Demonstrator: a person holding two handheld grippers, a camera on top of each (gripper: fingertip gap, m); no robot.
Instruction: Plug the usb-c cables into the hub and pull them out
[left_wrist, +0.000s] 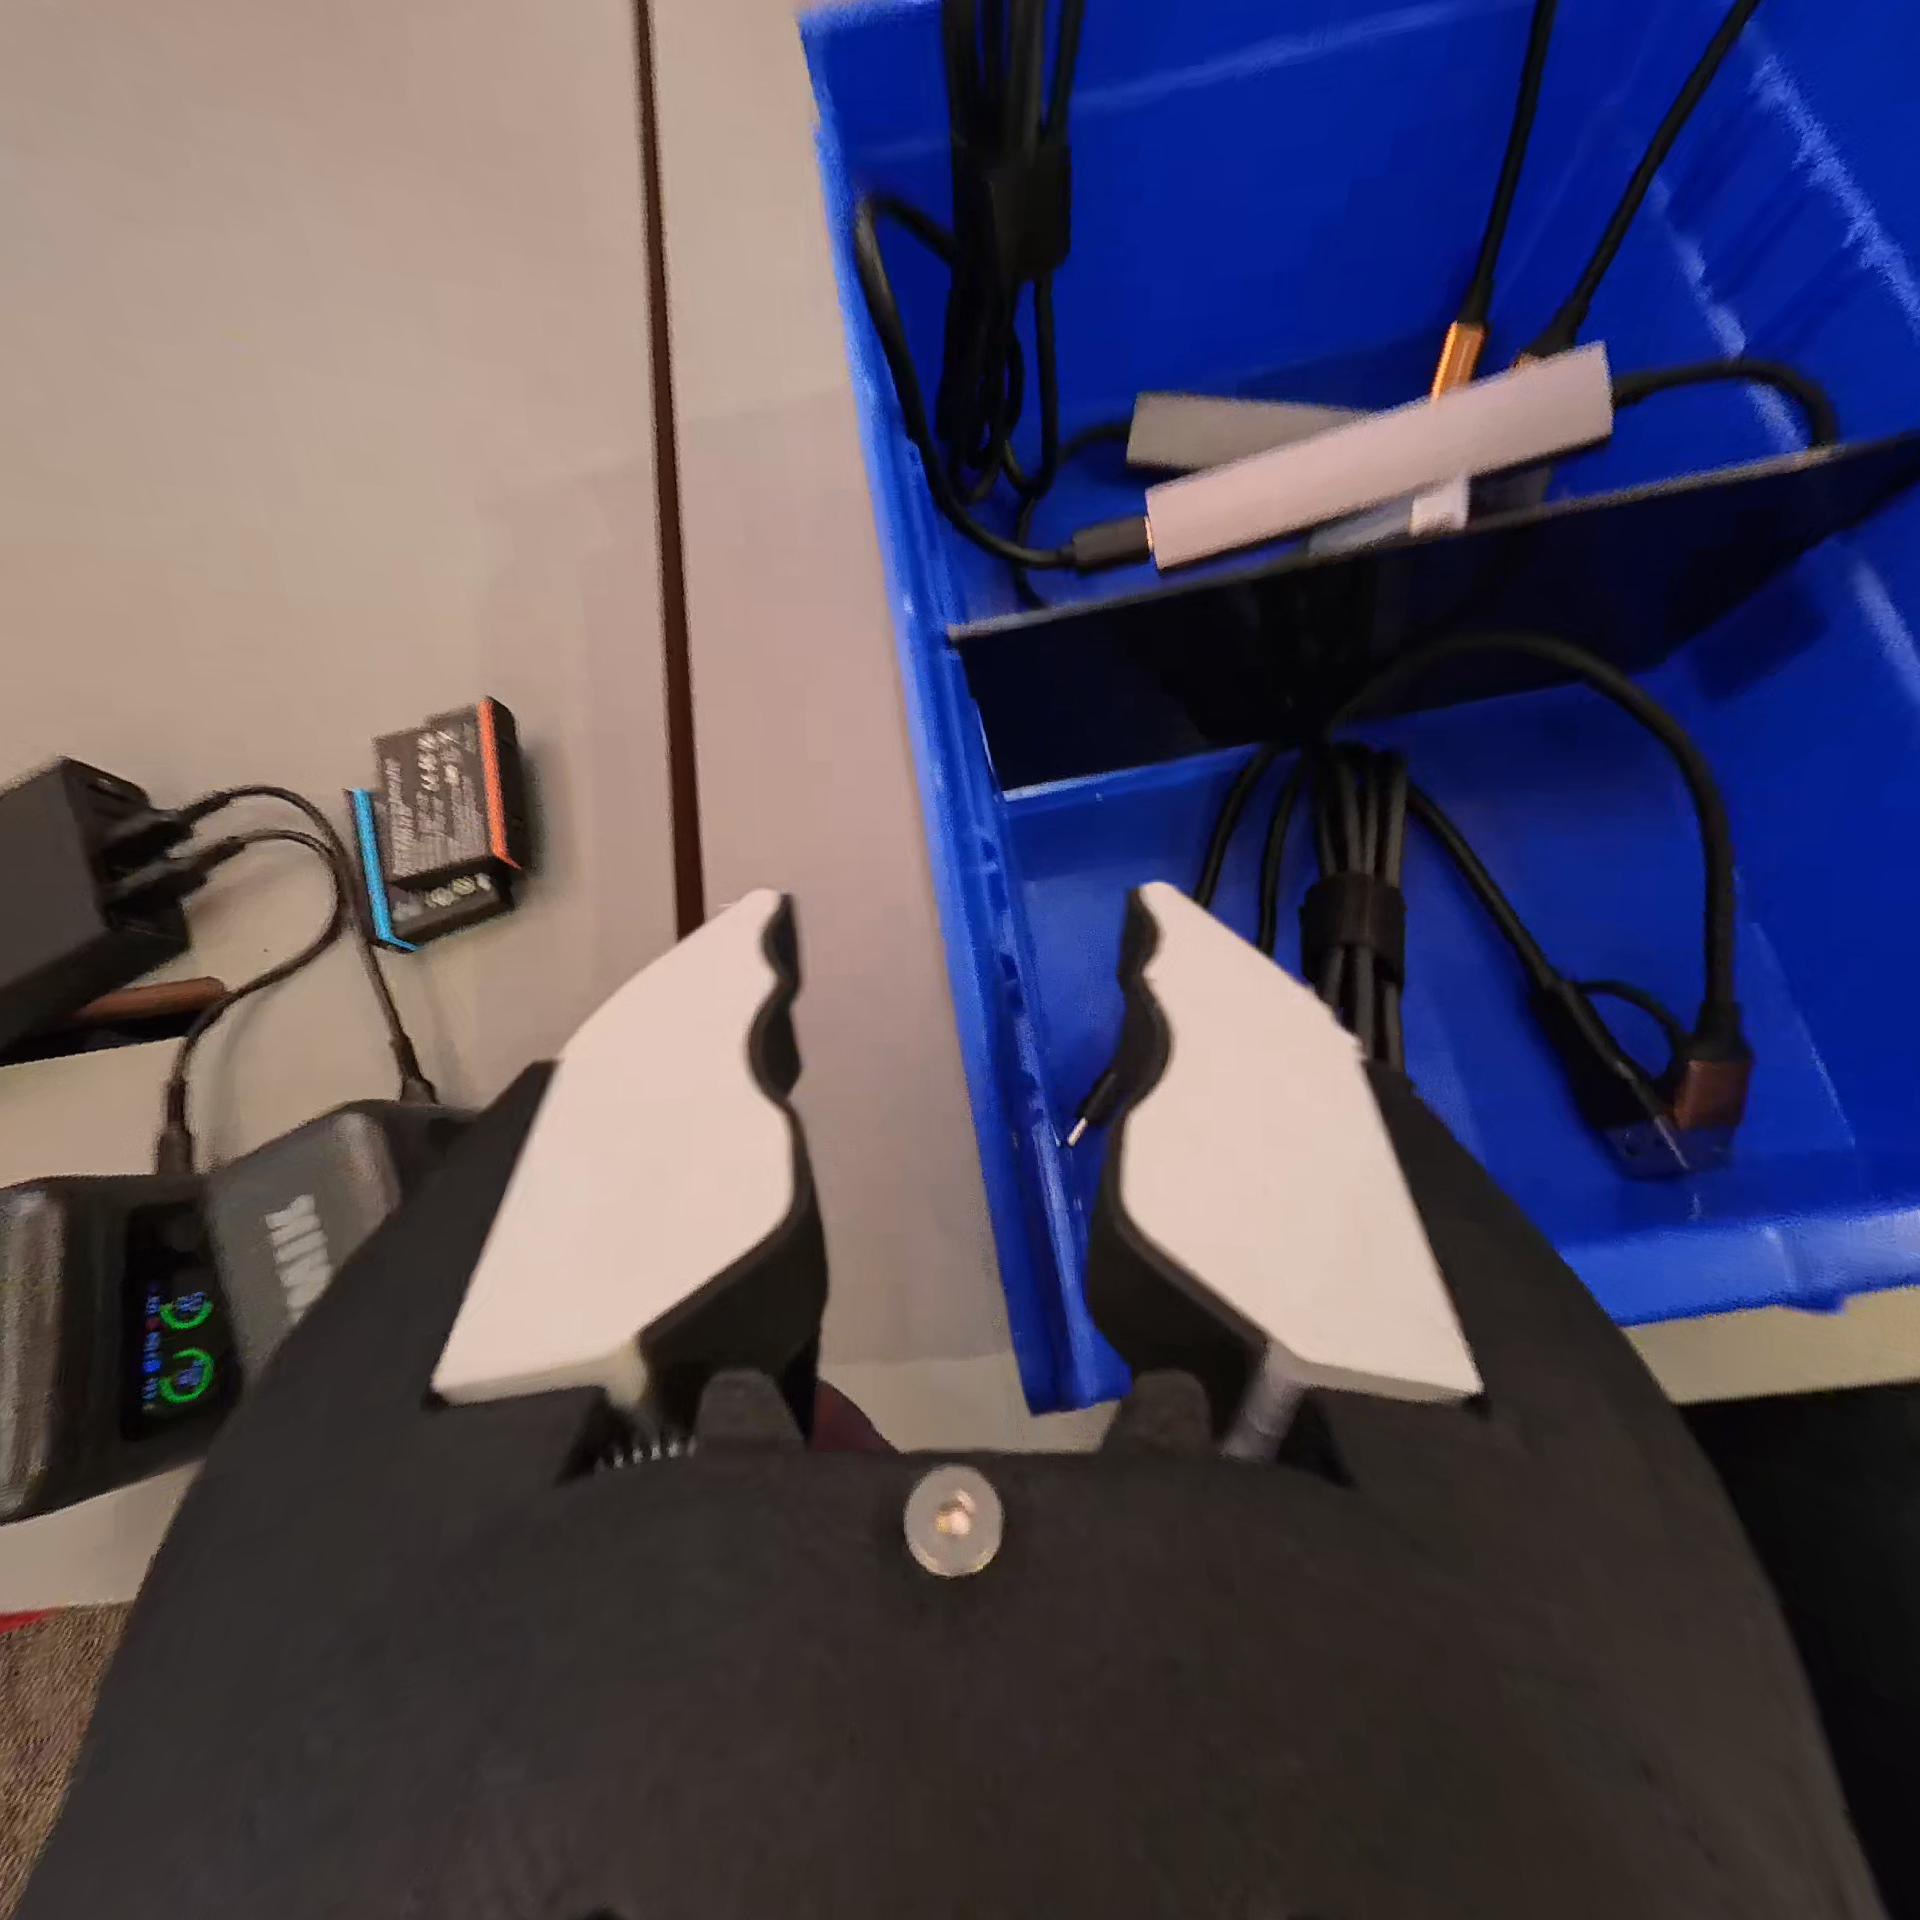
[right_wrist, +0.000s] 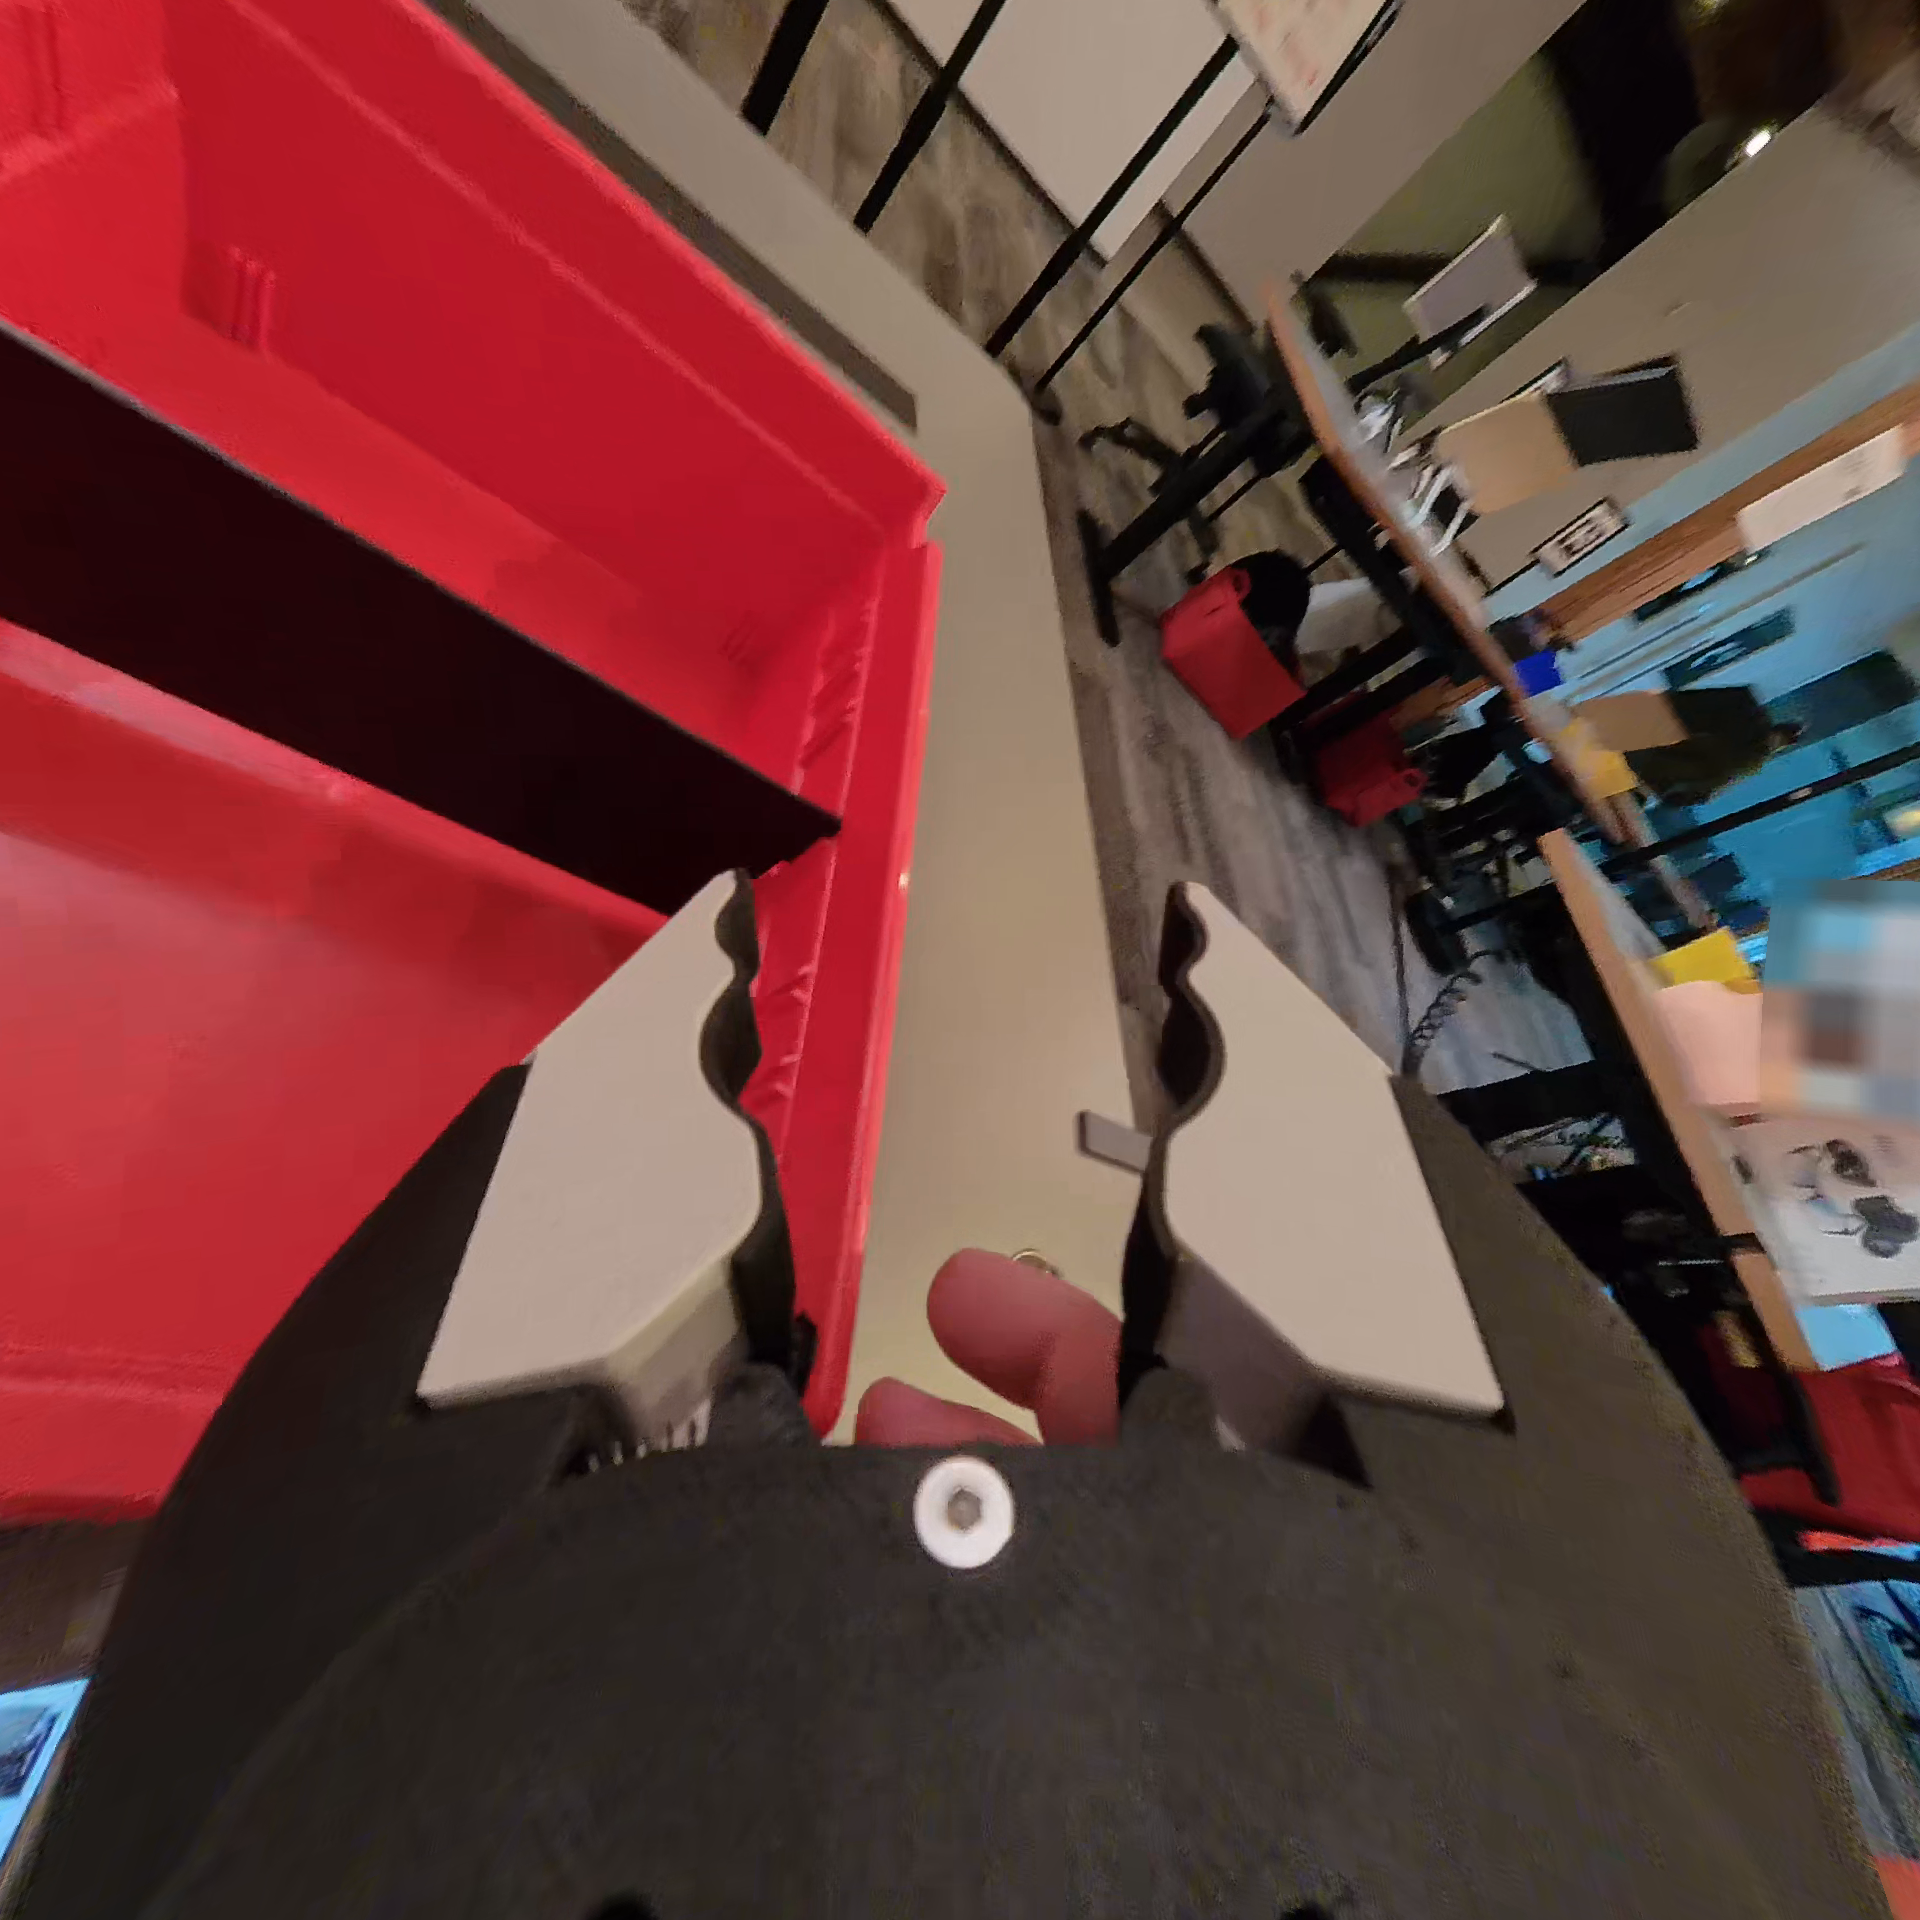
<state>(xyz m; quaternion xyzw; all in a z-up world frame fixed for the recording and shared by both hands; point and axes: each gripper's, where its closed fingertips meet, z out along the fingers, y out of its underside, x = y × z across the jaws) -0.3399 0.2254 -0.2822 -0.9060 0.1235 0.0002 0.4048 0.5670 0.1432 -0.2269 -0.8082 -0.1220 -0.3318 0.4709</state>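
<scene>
In the left wrist view a blue bin (left_wrist: 1766, 260) is split by a black divider (left_wrist: 1455, 582). In its far compartment lies a silver hub (left_wrist: 1382, 457), with a black cable plug (left_wrist: 1107, 542) at its left end and an orange-plugged cable (left_wrist: 1455, 358) at its far side. The near compartment holds a strapped bundle of black cables (left_wrist: 1351, 914) with loose plugs (left_wrist: 1683, 1101). My left gripper (left_wrist: 961, 920) is open and empty, over the bin's left wall. My right gripper (right_wrist: 956, 899) is open and empty, over the right rim of a red bin (right_wrist: 416, 416).
On the grey table (left_wrist: 312, 364) left of the blue bin lie two camera batteries (left_wrist: 442, 821), a black charger (left_wrist: 73, 883) with cables and a power bank (left_wrist: 166, 1340). The red bin has a black divider (right_wrist: 364, 644). Beyond the table edge (right_wrist: 997, 623) are floor, desks and red boxes (right_wrist: 1231, 649). Left tips to right tips: about 90 cm. About 25 cm separates my left fingertips from the black charger (left_wrist: 73, 883).
</scene>
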